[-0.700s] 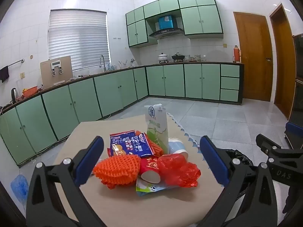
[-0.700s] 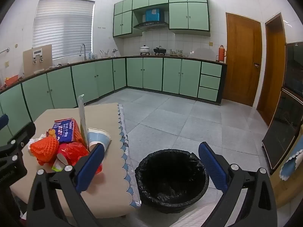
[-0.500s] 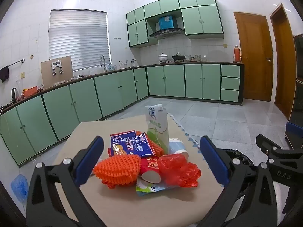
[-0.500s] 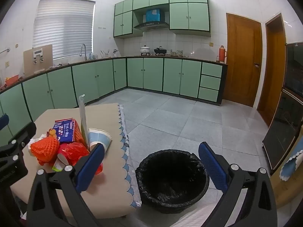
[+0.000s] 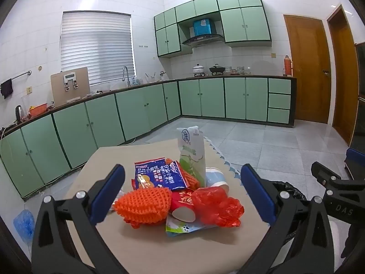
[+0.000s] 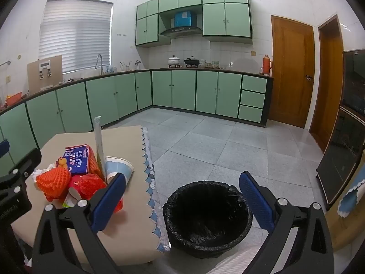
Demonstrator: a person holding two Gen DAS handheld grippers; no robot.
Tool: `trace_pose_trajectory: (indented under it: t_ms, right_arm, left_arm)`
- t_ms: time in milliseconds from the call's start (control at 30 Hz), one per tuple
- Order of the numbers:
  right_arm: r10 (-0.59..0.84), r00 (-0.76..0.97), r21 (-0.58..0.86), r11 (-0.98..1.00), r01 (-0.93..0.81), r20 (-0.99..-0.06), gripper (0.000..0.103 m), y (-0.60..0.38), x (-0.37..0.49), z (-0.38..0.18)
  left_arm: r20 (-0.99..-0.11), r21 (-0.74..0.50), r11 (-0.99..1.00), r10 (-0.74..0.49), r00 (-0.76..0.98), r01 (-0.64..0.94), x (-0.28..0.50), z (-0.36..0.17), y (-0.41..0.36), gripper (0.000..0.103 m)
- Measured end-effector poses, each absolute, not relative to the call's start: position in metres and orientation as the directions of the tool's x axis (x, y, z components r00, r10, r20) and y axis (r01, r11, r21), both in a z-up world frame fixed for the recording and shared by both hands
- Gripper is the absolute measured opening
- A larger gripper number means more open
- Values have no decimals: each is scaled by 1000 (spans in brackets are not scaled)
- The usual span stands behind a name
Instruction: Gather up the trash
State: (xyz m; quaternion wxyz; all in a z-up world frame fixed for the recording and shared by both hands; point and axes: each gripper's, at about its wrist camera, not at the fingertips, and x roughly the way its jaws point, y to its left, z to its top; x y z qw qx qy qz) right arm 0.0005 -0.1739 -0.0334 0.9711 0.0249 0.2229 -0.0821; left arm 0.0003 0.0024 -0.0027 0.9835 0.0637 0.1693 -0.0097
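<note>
A heap of trash lies on a beige table [image 5: 146, 246]: an orange foam net [image 5: 146, 203], a blue snack bag [image 5: 157, 175], an upright milk carton [image 5: 192, 155], a red crumpled bag [image 5: 216, 203], a red cup [image 5: 182, 207] and a blue paper cup [image 5: 215, 178]. My left gripper [image 5: 182, 189] is open, hovering just short of the heap with nothing between its blue pads. My right gripper [image 6: 182, 202] is open too, above the black-lined trash bin [image 6: 207, 214] on the floor right of the table. The same heap [image 6: 77, 175] shows at the left of the right wrist view.
Green kitchen cabinets [image 5: 141, 111] run along the far walls. Grey tiled floor [image 6: 216, 141] stretches beyond the bin. Wooden doors [image 6: 292, 68] stand at the right. A dark cabinet [image 6: 342, 155] is on the far right. A blue bag [image 5: 24, 223] lies on the floor left of the table.
</note>
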Motion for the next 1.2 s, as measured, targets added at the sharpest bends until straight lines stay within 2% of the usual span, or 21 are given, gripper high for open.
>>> trace_pose_trajectory:
  t_ms: [1200]
  right_arm:
    - [-149,888,13,985,172,-434,97,-174,0,-33]
  left_arm:
    - [-331,123,992,10,944,33,-4,8,5,98]
